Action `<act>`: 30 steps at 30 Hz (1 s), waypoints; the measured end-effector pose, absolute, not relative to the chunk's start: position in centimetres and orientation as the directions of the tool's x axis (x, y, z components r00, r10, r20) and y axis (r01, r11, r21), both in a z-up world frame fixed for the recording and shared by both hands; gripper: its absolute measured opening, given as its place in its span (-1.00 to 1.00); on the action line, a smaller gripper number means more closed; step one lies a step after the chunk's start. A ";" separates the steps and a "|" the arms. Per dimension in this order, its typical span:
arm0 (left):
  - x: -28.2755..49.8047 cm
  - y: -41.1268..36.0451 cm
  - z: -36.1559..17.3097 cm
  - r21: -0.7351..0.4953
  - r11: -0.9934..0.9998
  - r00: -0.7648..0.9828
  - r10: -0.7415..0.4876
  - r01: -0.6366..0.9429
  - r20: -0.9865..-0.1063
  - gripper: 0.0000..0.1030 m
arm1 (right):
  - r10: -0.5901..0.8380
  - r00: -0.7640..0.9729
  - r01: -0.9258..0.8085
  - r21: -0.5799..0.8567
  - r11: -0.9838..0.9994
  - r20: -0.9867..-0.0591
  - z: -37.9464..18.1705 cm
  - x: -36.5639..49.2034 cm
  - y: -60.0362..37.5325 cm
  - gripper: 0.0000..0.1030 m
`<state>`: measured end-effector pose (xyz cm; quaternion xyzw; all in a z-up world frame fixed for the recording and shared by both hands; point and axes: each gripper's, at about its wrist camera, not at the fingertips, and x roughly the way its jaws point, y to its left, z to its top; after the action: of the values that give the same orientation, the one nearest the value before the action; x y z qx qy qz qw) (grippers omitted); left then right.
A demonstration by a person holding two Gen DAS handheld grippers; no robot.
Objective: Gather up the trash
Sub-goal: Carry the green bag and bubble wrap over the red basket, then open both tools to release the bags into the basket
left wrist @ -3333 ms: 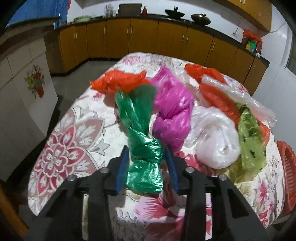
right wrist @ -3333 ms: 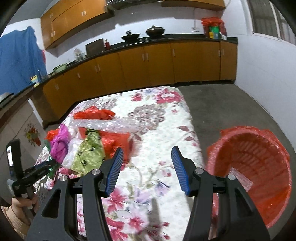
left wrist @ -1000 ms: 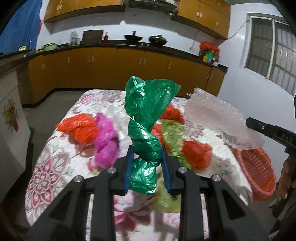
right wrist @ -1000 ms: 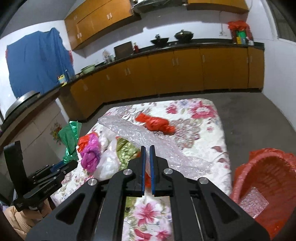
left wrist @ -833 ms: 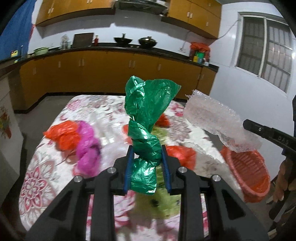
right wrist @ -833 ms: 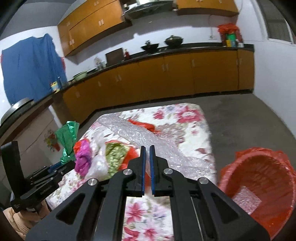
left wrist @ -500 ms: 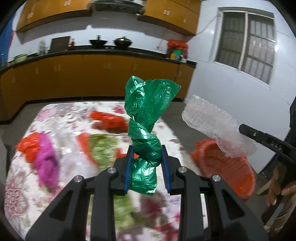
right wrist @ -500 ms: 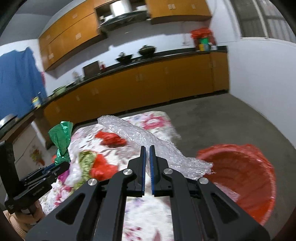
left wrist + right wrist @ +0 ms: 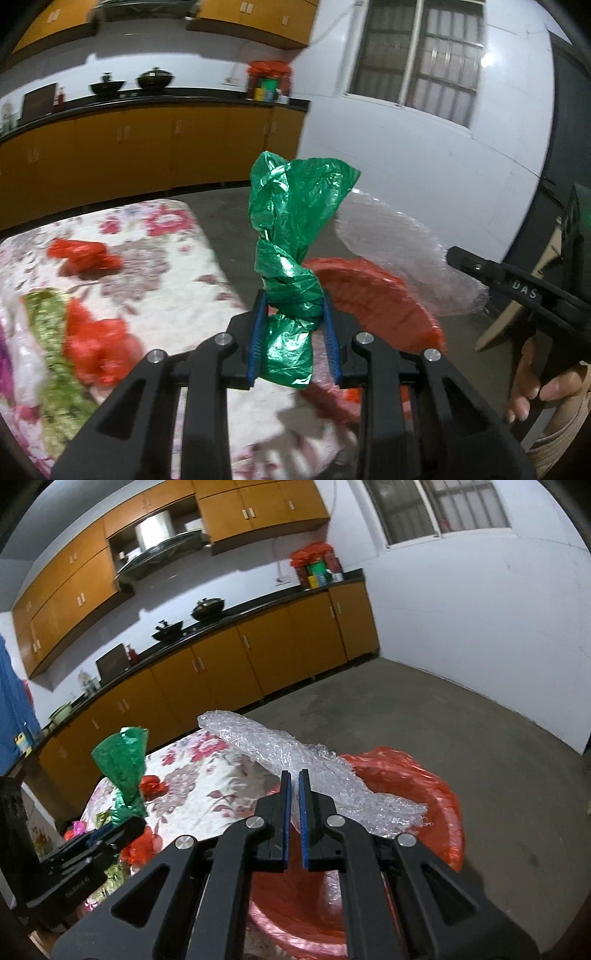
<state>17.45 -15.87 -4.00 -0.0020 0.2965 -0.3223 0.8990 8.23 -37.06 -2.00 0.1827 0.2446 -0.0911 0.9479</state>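
On the left, red and green bags (image 9: 85, 343) remain on the floral surface (image 9: 177, 295). The left tongs (image 9: 294, 332) pinch the green bag (image 9: 295, 236); the right tongs (image 9: 294, 819) clamp bubble wrap (image 9: 317, 771). Both have swung off the surface to over the red basket (image 9: 439, 797), so dropping looks next.

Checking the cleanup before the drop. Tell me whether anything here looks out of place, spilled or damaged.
Nothing looks spilled or broken. The left gripper holds a knotted green bag; the right gripper pinches bubble wrap over the red basket. Crumpled bags litter the floral tablecloth, uncollected trash.
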 end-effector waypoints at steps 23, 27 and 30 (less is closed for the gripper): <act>19.2 -22.5 -10.1 -0.237 0.748 0.470 -0.596 0.620 -0.651 -0.12 | -0.131 0.840 0.343 0.329 0.880 -0.526 -3.6 7.9 -40.2 -0.10; 19.0 -21.1 -9.8 -0.210 0.775 0.511 -0.568 0.596 -0.644 -0.01 | -0.188 0.834 0.365 0.263 0.893 -0.519 -3.1 7.7 -39.5 0.15; 18.8 -19.2 -9.1 -0.174 0.818 0.578 -0.520 0.548 -0.629 0.12 | -0.196 0.838 0.356 0.238 0.904 -0.510 -2.8 7.8 -39.0 0.28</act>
<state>18.84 -19.20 -9.10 0.0196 0.3475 -0.3007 0.8880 7.84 -39.01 -2.84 0.1638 0.2446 -0.1461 0.9445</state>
